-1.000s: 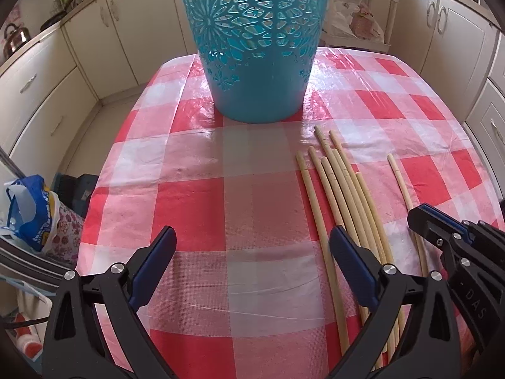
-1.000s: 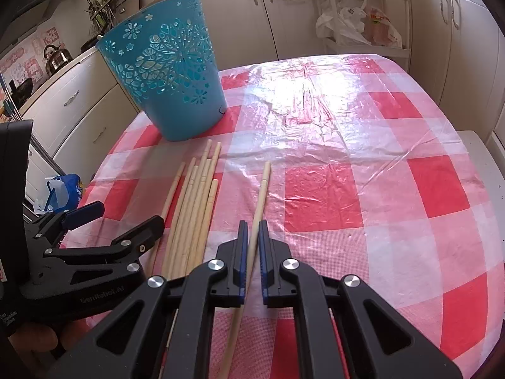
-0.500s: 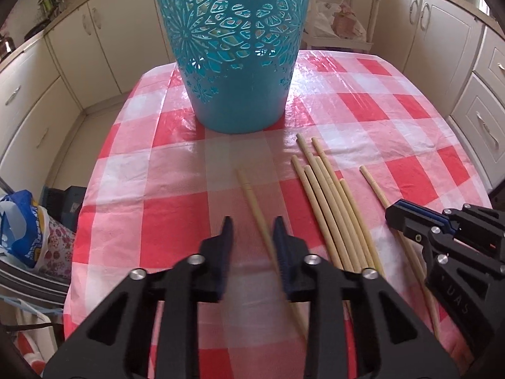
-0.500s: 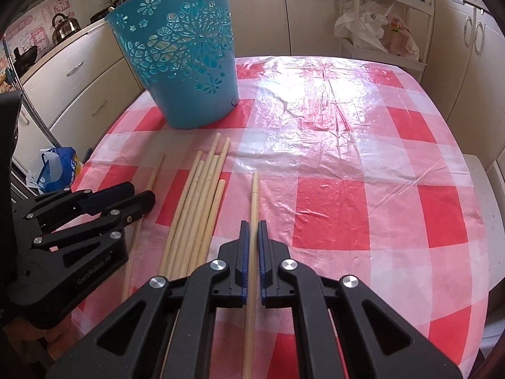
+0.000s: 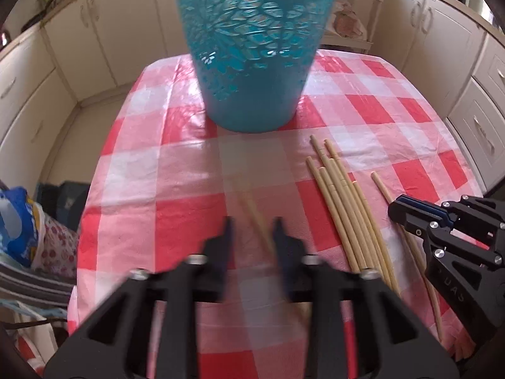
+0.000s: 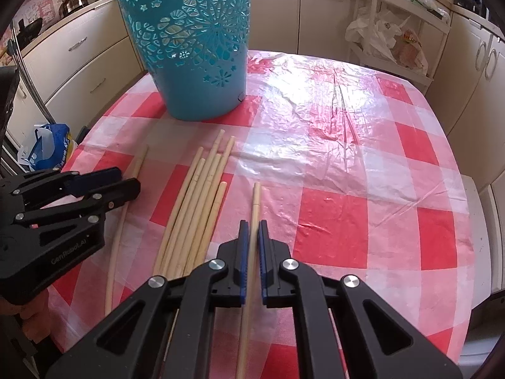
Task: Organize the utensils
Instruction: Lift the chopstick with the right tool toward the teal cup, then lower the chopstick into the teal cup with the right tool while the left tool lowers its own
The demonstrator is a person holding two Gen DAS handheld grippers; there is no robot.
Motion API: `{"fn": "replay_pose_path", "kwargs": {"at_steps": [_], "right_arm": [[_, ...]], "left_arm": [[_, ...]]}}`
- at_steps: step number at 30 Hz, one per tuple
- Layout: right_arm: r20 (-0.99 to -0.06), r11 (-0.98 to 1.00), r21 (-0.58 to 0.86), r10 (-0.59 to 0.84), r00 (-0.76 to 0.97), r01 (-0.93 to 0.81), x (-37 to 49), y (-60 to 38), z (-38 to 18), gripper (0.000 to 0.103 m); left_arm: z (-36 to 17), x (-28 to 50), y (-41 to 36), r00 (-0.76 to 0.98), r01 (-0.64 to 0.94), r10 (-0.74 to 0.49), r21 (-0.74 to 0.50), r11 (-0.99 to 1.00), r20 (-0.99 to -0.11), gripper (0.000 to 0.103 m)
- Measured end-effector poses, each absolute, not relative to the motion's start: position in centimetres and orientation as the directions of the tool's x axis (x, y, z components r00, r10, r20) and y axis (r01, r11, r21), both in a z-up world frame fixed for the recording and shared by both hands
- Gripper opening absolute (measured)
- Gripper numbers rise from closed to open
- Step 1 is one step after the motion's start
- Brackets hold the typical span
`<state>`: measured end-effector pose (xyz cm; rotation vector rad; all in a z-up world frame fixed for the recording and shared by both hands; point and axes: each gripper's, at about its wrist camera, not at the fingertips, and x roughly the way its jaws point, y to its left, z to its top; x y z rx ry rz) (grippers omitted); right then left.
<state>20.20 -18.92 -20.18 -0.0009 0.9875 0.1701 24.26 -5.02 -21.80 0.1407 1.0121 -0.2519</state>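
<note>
A blue cut-out basket (image 5: pixel 252 63) (image 6: pixel 195 63) stands at the far side of the red-checked tablecloth (image 6: pixel 347 205). Several bamboo sticks (image 5: pixel 341 205) (image 6: pixel 202 205) lie bundled in front of it. My left gripper (image 5: pixel 252 224) (image 6: pixel 129 180) is blurred and its jaws are closing. One separate stick (image 5: pixel 257 221) (image 6: pixel 139 161) lies between them against the right finger, with a gap on its other side. My right gripper (image 6: pixel 252 230) (image 5: pixel 394 210) is shut on another single stick (image 6: pixel 256 199) (image 5: pixel 382 188) right of the bundle.
Cream kitchen cupboards ring the table. A white rack with plastic bags (image 6: pixel 394 41) stands behind it. A blue-and-white bag (image 5: pixel 15 221) sits off the table's left edge. A kettle (image 6: pixel 71 0) is on the counter at the back left.
My left jaws went from wide open to narrow around one stick, which now lies apart to the left of the bundle. The right gripper kept its grip and tilted slightly.
</note>
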Motion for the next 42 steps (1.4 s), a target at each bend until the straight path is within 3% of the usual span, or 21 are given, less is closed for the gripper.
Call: {"fn": "replay_pose_path", "kwargs": {"at_steps": [3,9,11,13,15,17,18,19,23,31,42], "right_arm": [[-0.835,0.984,0.121,0.174,0.522,-0.133,20.2,-19.5,-20.1,0.006],[-0.845,0.984,0.087,0.156,0.511,-0.156,20.1,-19.1,-20.0,0.007],[-0.844,0.984,0.066,0.143,0.517,-0.164,20.0,-18.7,-20.0,0.007],[-0.841,0.985,0.050,0.132,0.524,-0.168,19.8,-18.5,-20.1,0.007],[-0.838,0.984,0.039,0.126,0.530,-0.173,19.7,-18.4,-20.1,0.007],[-0.834,0.984,0.019,0.115,0.540,-0.180,19.5,-18.2,-20.1,0.007],[-0.831,0.984,0.015,0.112,0.545,-0.179,19.5,-18.2,-20.2,0.007],[-0.829,0.985,0.024,0.116,0.547,-0.172,19.4,-18.3,-20.2,0.006],[-0.819,0.976,0.181,0.216,0.532,-0.117,19.0,-19.8,-20.0,0.006],[-0.675,0.901,0.428,0.371,0.638,-0.072,14.4,-21.2,-17.7,0.006],[-0.523,0.882,0.449,0.389,0.758,-0.143,11.3,-19.7,-11.1,0.006]], "left_arm": [[-21.6,23.9,-4.9,0.471,0.335,-0.234,-0.073,0.940,-0.851,0.005],[-21.1,23.8,-4.8,0.457,0.366,-0.226,-0.049,0.929,-0.860,0.007],[-21.0,24.0,-4.9,0.462,0.355,-0.203,-0.030,0.934,-0.863,0.016],[-21.0,24.1,-5.2,0.475,0.349,-0.174,0.003,0.937,-0.862,0.033],[-21.5,24.3,-5.8,0.472,0.356,-0.144,0.038,0.934,-0.870,0.034],[-21.6,24.0,-6.4,0.497,0.374,-0.125,0.081,0.924,-0.859,0.029],[-21.6,23.8,-6.8,0.489,0.395,-0.141,0.075,0.915,-0.861,0.010],[-21.5,23.6,-7.2,0.485,0.403,-0.141,0.078,0.912,-0.863,0.005],[-21.3,22.6,-7.9,0.498,0.400,-0.133,0.092,0.912,-0.857,0.005],[-17.4,19.1,-6.0,0.610,0.324,-0.143,0.081,0.942,-0.779,0.005],[-11.2,15.2,-3.4,0.737,0.270,-0.201,0.009,0.963,-0.645,0.005]]}}
